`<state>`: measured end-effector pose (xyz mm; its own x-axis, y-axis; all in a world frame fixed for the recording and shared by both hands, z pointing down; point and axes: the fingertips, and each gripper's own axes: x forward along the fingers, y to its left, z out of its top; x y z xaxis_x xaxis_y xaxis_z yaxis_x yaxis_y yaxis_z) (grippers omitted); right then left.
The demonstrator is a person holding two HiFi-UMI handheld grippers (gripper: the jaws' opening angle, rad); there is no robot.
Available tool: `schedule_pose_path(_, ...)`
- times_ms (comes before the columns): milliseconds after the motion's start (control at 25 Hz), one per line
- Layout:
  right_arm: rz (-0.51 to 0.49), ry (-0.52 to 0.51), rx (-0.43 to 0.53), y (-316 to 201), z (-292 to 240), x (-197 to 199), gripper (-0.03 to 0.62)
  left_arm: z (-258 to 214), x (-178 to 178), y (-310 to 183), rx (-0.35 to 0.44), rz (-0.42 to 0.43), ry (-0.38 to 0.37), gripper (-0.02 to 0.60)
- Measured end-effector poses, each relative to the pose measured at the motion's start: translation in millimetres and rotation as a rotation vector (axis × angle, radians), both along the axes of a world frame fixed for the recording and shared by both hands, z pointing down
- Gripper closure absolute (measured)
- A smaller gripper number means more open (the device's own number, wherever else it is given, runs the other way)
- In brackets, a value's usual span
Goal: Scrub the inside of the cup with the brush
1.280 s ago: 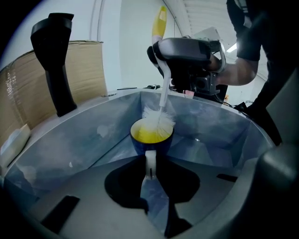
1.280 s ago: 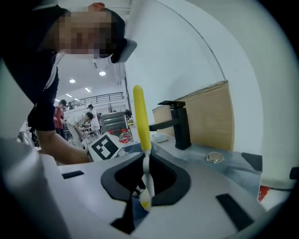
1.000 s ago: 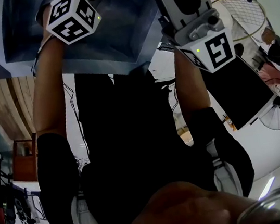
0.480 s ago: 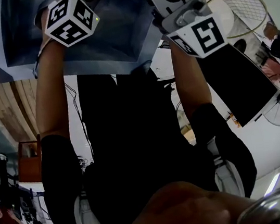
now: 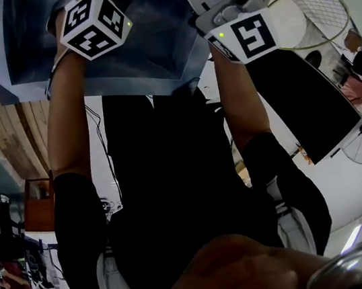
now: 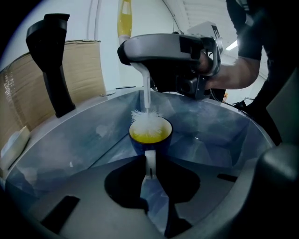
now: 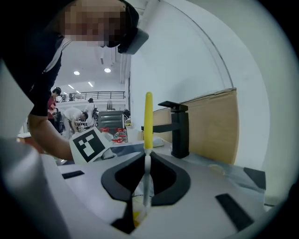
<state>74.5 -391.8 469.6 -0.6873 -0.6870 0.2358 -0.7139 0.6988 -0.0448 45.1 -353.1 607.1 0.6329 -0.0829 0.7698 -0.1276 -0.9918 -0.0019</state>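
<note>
The person wears a black short-sleeved shirt [image 5: 172,176]. The left tongs [image 6: 149,164] and the right tongs [image 7: 145,161] are grey. Their white cubes [image 5: 92,22] show black square markers and a green light.

Around the cup [image 6: 150,136], the sink [image 6: 84,140] floor lies open at three and nine. At twelve my right gripper [image 6: 133,53] hangs overhead, its brush [image 6: 146,116] filling the cup's mouth. The tap [image 6: 53,60] stands at ten.

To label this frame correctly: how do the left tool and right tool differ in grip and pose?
The left tool clamps the cup by its white handle; the right tool clamps the brush by its thin stem. The left tool tilts downward; the right tool, above the cup, points nearly level. Both are gripping.
</note>
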Motion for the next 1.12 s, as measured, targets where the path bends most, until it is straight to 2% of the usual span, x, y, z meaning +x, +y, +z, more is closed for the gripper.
schedule_pose_path(160,-0.011,0.01,-0.006,2.3,-14.2,5.6,0.553,-0.3,-3.2,-0.1,-0.007,-0.01,0.001,0.5)
schedule_pose_path(280,-0.015,0.047,0.029,18.4,-46.5,25.7,0.553,-0.7,-1.4,0.1,-0.009,-0.013,0.003,0.5)
schedule_pose_path(400,0.009,0.037,0.017,30.3,-61.1,41.2,0.553,-0.5,-1.6,-0.2,-0.008,-0.012,0.006,0.5)
schedule_pose_path(640,0.004,0.01,-0.094,32.2,0.3,27.0,0.554,1.3,-0.6,1.0,-0.014,-0.014,0.004,0.5)
schedule_pose_path(800,0.013,-0.016,-0.09,23.6,2.0,18.6,0.554,0.7,1.0,-0.6,-0.011,-0.013,0.002,0.5)
schedule_pose_path(1120,-0.049,-0.016,-0.048,53.3,-63.9,24.0,0.554,0.4,0.4,0.1,-0.014,-0.021,-0.005,0.5)
